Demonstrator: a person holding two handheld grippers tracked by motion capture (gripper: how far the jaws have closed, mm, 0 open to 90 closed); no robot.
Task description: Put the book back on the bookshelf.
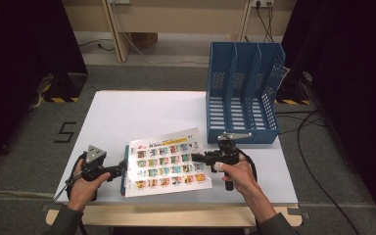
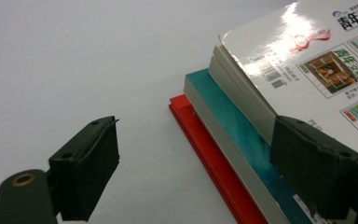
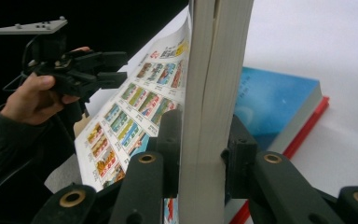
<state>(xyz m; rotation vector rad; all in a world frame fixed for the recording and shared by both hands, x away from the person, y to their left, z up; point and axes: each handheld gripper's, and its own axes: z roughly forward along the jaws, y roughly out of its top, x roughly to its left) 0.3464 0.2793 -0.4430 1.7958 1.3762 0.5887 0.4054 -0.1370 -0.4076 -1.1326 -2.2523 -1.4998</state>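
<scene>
Gripping the fore edge of the white picture-covered book (image 3: 209,116), the right gripper (image 1: 199,157) has its fingers (image 3: 168,149) clenched on the block of pages, lifting that side off the stack at the lower centre of the high view. The left gripper (image 1: 123,166) sits at the book's left edge with fingers (image 2: 86,168) spread and released. Beneath lie a teal book (image 2: 242,140) and, probably, a red book (image 2: 205,149) on the white table (image 1: 127,112).
</scene>
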